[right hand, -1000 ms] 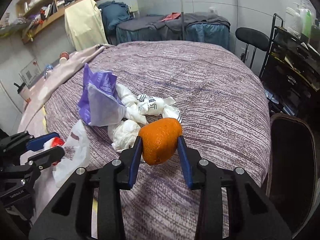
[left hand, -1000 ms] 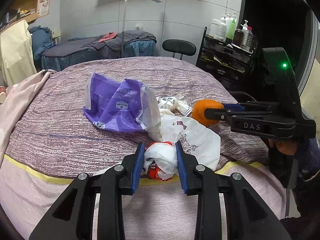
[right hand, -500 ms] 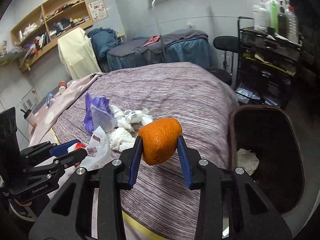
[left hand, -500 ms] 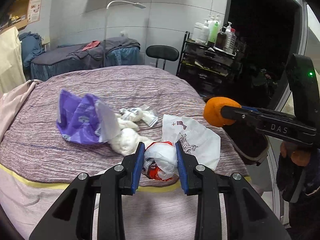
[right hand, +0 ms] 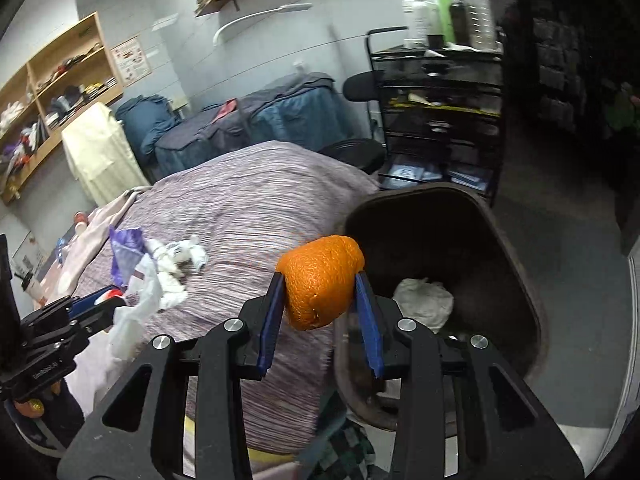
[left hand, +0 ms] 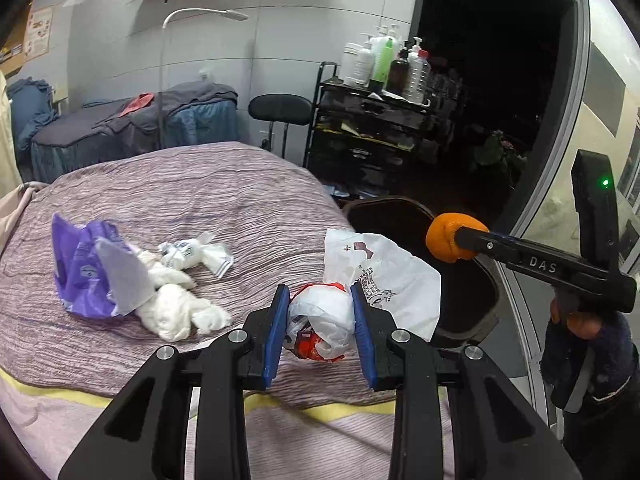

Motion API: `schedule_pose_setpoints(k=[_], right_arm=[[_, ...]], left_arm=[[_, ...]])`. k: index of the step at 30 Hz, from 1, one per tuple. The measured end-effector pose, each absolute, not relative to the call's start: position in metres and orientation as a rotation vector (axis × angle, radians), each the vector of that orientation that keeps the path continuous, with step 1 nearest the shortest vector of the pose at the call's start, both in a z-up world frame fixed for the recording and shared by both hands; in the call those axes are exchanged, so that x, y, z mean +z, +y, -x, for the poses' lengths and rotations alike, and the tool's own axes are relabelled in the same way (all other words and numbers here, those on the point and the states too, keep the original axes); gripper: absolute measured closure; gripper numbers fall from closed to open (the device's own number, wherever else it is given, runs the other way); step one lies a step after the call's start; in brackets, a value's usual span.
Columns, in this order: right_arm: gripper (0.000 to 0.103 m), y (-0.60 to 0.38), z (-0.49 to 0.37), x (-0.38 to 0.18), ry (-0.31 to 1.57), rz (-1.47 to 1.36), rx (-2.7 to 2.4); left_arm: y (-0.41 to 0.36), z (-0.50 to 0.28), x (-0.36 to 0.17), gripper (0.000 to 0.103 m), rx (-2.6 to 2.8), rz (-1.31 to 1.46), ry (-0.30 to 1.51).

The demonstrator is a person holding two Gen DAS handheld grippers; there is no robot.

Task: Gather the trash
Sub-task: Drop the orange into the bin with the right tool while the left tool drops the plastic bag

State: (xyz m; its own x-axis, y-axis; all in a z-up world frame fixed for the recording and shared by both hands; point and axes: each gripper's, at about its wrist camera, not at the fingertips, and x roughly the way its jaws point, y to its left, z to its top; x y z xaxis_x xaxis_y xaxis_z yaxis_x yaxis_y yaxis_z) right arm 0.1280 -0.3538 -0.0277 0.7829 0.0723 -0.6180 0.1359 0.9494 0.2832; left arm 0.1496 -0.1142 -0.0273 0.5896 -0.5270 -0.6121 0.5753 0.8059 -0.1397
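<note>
Carrying orange peel clamped in right gripper near bin | left gripper clamped on crumpled plastic bag | both light, soft, squashable.

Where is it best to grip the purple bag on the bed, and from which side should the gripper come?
Grip the purple bag at its raised, crumpled upper edge, coming from above on its left side. That edge stands up from the bed, so the fingers can close around it. Its right side is crowded by white tissue.
</note>
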Motion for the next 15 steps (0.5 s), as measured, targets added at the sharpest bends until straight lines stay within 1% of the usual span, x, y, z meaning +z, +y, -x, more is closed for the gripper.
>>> schedule_pose_setpoints(k=[7,15], right_arm=[[0.067,-0.396,-0.119,-0.050,0.692,-0.375,-0.129],[0.067,-0.427,-0.136,-0.084,0.764,-0.419,-0.194]], left_arm=[[-0.144,-0.146,-0.027,0.072,-0.696,-0.092,0.695],[-0.164,-0.145,-0.031,0.072,-0.730,-0.097,0.720]])
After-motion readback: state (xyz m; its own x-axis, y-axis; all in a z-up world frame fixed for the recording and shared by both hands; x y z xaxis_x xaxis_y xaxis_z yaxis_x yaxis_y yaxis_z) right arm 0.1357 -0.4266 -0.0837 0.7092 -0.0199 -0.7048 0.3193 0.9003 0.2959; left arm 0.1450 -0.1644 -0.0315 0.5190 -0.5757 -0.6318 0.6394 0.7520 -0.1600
